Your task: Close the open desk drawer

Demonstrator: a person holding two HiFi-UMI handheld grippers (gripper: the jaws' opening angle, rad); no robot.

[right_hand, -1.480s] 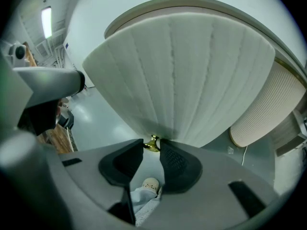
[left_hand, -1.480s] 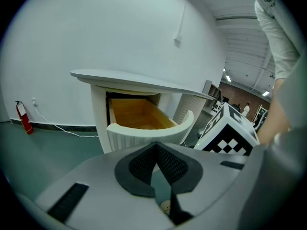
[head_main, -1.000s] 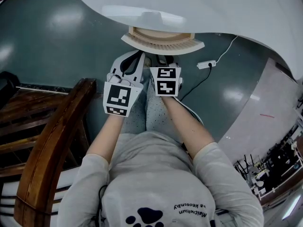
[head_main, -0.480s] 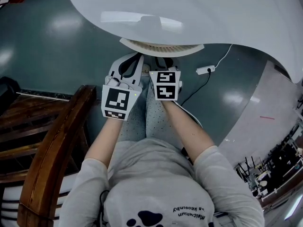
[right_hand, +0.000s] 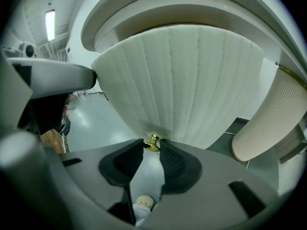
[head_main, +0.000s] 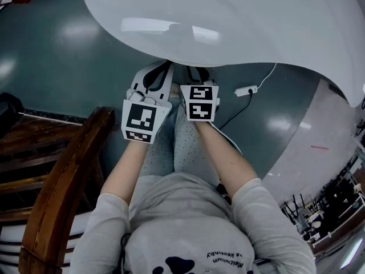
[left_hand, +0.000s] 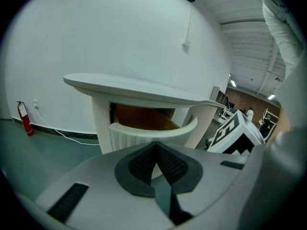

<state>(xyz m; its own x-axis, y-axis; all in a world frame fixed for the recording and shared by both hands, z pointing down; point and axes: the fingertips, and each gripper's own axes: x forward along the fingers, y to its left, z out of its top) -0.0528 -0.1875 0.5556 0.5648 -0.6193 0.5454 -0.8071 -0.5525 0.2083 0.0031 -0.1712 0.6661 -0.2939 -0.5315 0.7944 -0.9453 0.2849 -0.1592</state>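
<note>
Left gripper view: drawer (left_hand: 152, 134) nearly shut, not yet home.
A gap is left under the table (left_hand: 134, 89); the knob (right_hand: 153, 142) is gripped by the right claw (right_hand: 152, 145), the left claw (left_hand: 156, 145) is closed, empty.

Left gripper (left_hand: 154, 145) closed, right gripper (right_hand: 152, 143) clamped

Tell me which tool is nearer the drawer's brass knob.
Right. The right tool grips the brass knob at its tips; the left tool is alongside, shut, facing the drawer front.
</note>
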